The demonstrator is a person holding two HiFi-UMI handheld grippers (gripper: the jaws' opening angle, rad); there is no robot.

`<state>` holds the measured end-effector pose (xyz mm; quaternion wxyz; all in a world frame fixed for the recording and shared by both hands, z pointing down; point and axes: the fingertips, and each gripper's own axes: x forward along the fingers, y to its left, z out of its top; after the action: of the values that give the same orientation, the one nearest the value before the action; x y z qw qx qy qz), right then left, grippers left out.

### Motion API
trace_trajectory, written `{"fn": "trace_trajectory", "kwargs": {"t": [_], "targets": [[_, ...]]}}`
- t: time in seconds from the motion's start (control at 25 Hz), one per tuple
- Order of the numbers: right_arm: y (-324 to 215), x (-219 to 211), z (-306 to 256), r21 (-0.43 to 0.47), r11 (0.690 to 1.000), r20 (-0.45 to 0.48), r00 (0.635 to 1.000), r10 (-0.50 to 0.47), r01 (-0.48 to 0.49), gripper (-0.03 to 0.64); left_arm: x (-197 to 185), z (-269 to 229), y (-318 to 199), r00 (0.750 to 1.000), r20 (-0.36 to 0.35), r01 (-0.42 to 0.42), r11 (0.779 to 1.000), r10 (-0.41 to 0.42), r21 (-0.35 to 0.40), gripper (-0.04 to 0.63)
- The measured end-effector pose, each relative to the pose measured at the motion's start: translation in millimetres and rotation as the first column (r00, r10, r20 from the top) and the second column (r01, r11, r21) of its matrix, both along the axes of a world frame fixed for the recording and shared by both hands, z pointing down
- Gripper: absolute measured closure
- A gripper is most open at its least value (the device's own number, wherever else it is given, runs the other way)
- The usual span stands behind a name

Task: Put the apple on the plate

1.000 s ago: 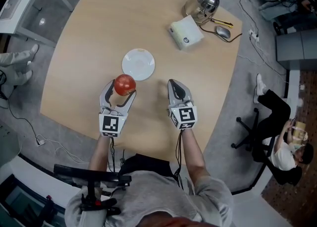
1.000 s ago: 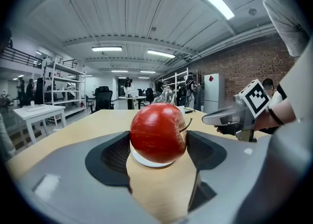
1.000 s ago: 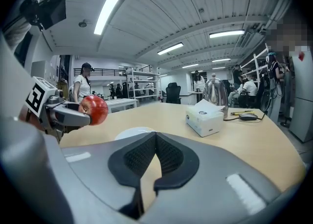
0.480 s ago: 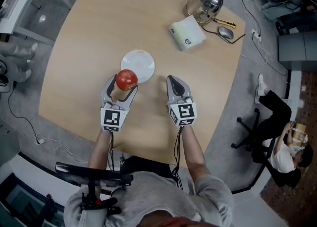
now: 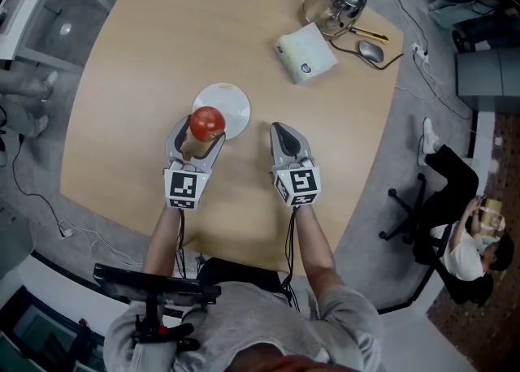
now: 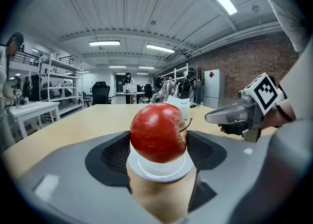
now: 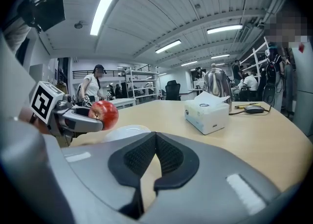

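Note:
A red apple (image 5: 206, 123) is clamped between the jaws of my left gripper (image 5: 201, 131), held above the near edge of the small white plate (image 5: 230, 103) on the round wooden table. The left gripper view has the apple (image 6: 158, 132) between the pads, with the plate (image 6: 159, 168) just below it. My right gripper (image 5: 286, 136) rests to the right of the plate, jaws closed together with nothing held (image 7: 155, 155). From the right gripper view the apple (image 7: 103, 114) and plate (image 7: 126, 132) lie to the left.
A white tissue box (image 5: 305, 52), a metal kettle (image 5: 338, 1) and a computer mouse (image 5: 368, 51) with its cable sit at the table's far right. A seated person (image 5: 459, 232) is off the table's right edge.
My left gripper has carried the apple forward, from short of the plate to over its near edge. The right gripper has barely shifted.

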<state>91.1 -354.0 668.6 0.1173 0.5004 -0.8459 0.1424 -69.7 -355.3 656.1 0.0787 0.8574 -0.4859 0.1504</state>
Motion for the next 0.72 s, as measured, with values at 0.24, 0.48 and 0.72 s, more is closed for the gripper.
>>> {"fn": "trace_trajectory", "kwargs": {"t": [0.24,0.48,0.72], "targets": [[-5.3,5.4,4.4,-0.005,1.000,-0.003,1.000,0.010,-0.010,0.611,3.1,13.9,-9.6,0.998,0.058,0.000,1.000,0.002,-0.030,0.210],[-6.9,7.5,8.8,-0.011,1.000,0.002,1.000,0.018,-0.018,0.611,6.9,22.6,-15.2,0.997,0.071,-0.006,0.999,0.009,-0.037,0.210],[-6.5,9.0,9.0,-0.015,1.000,0.000,1.000,0.024,-0.024,0.611,9.6,26.6,-18.6,0.996,0.088,-0.009,0.998,0.014,-0.054,0.210]]}}
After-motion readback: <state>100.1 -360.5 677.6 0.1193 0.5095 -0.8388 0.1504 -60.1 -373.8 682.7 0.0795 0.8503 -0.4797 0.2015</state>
